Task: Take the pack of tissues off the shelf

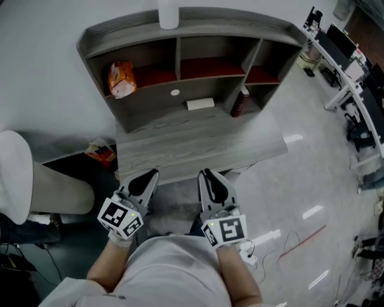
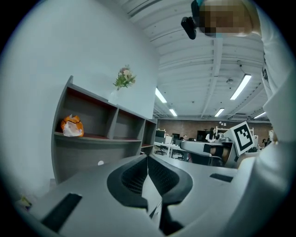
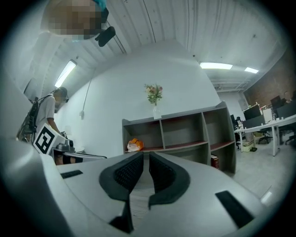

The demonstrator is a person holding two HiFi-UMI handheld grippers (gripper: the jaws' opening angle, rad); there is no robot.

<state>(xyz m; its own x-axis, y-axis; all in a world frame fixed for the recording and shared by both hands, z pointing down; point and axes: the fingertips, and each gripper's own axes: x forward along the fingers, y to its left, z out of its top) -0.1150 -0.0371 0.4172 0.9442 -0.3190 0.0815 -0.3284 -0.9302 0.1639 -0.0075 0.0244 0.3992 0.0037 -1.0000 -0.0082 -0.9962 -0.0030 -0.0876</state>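
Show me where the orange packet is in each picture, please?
Head view: the orange packet is upper left, in the left compartment of the shelf.
Left gripper view: far left, at mid-height, in the nearest compartment.
Right gripper view: just left of centre, in the left compartment.
Shared landmark: the vase on top of the shelf stands above and right of the packet in every view.

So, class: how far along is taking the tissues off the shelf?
Done: nothing yet; the orange pack sits in the left compartment of the shelf. In hand: nothing; the left gripper and right gripper are shut and empty, near the front edge of the desk. Left: reach in, grip the pack, lift it out.
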